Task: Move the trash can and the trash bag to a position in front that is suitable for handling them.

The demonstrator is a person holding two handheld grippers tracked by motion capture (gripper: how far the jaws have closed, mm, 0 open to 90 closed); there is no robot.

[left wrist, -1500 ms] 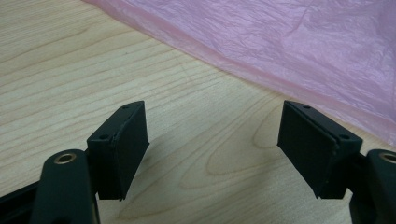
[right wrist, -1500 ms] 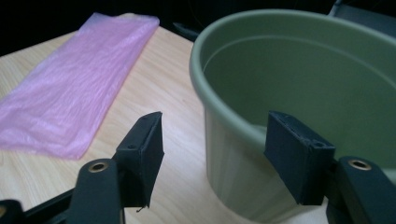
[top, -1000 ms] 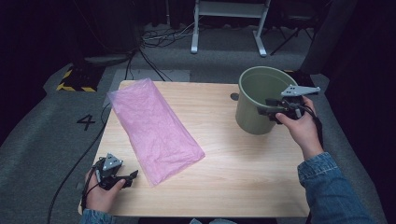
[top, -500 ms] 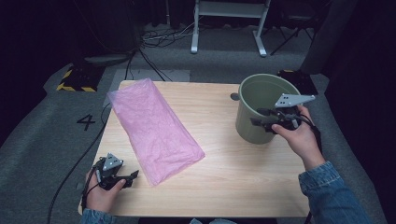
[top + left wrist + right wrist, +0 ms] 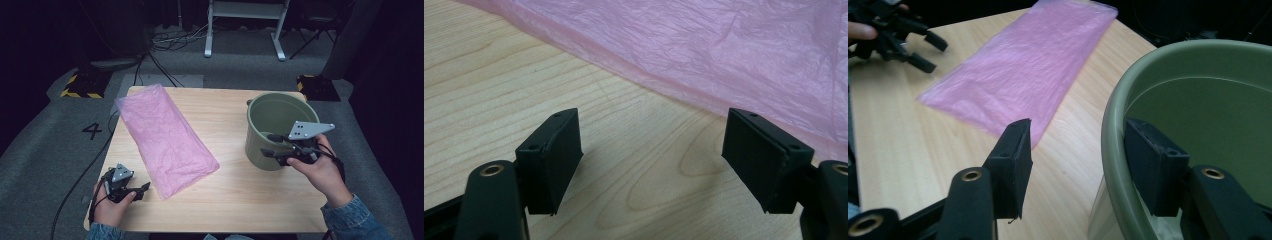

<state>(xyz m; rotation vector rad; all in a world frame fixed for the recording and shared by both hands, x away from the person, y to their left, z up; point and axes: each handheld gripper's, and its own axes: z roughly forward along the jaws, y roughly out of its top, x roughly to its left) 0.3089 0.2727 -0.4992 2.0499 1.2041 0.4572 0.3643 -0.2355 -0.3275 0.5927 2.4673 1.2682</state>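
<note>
My right tongs point(image 5: 1075, 160) stand open astride the rim of the green bucket point(image 5: 276, 131), one jaw inside, ready to pinch and steady it; my left tongs point(image 5: 654, 160) wait open beside the flat pink bag point(image 5: 165, 137) on the table point(image 5: 230, 195).

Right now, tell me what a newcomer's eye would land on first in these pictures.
First the pink plastic bag, spread flat and slanting across the left half of the wooden table. Next the green bucket, upright near the table's right edge, with the right gripper open astride its rim, one jaw inside and one outside. The left gripper sits open at the near left corner, just short of the bag's edge.
</note>
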